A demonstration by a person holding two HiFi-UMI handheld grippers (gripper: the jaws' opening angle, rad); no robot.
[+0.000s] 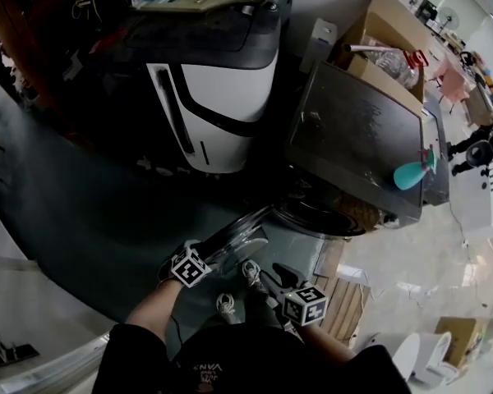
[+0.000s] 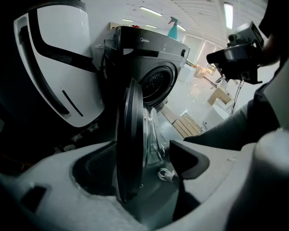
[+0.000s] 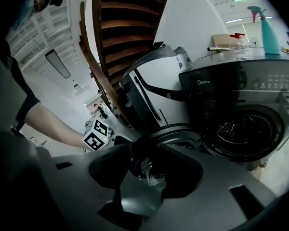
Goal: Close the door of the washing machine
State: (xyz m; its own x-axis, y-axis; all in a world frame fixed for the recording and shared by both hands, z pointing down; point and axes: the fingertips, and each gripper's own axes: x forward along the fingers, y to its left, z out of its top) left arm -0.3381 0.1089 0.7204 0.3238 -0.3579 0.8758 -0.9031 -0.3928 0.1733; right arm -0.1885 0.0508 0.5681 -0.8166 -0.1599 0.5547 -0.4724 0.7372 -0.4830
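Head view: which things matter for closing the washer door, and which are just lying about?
In the job:
washing machine
its open door, rim between the open jaws of the left gripper
right gripper, open, facing the door

Lying about:
teal spray bottle on the machine
cardboard box
white appliance beside the machine

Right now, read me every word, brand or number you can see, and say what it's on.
"Midea": on the washing machine, top left of its front panel.
Labels on its control panel: too small to read.
Print on the person's shirt: too blurred to read.
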